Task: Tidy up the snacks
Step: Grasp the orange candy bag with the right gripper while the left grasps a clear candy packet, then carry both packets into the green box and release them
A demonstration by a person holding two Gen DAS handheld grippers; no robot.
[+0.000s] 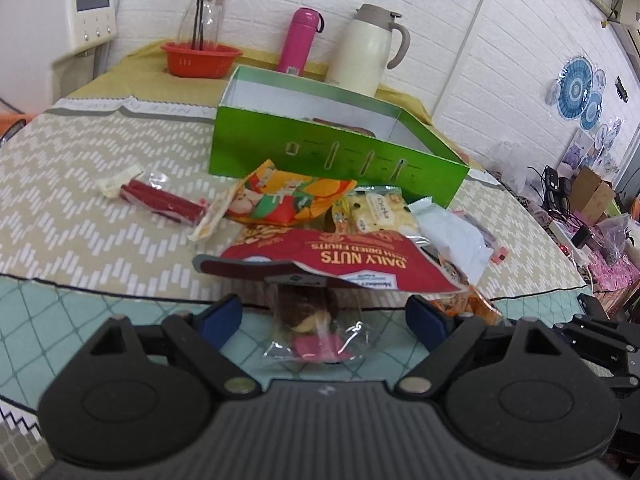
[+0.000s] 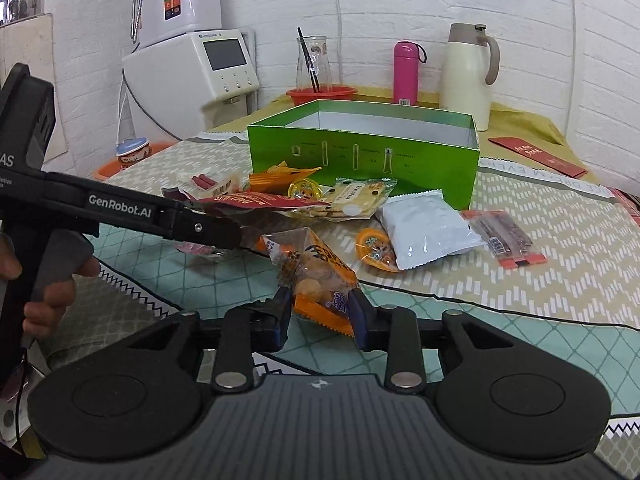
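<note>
In the left wrist view my left gripper [image 1: 324,320] stands open around a clear-wrapped brown cake [image 1: 308,312] on the teal cloth, and the pads stay clear of it. Just beyond lies a red Daily Nuts bag [image 1: 340,260], with the open green box [image 1: 332,148] behind the snack pile. In the right wrist view my right gripper [image 2: 320,312] is shut on an orange snack bag [image 2: 320,276], pads pressing both its sides. The left gripper [image 2: 228,236] reaches in from the left, held by a hand [image 2: 52,292].
Loose snacks lie before the green box [image 2: 360,152]: a white pouch [image 2: 424,232], cracker pack [image 2: 356,196], red sticks [image 1: 160,200], jelly cups [image 2: 376,252]. At the back stand a red basket [image 2: 320,96], pink flask [image 2: 406,72] and cream jug [image 2: 468,76]. A water dispenser [image 2: 192,68] is at left.
</note>
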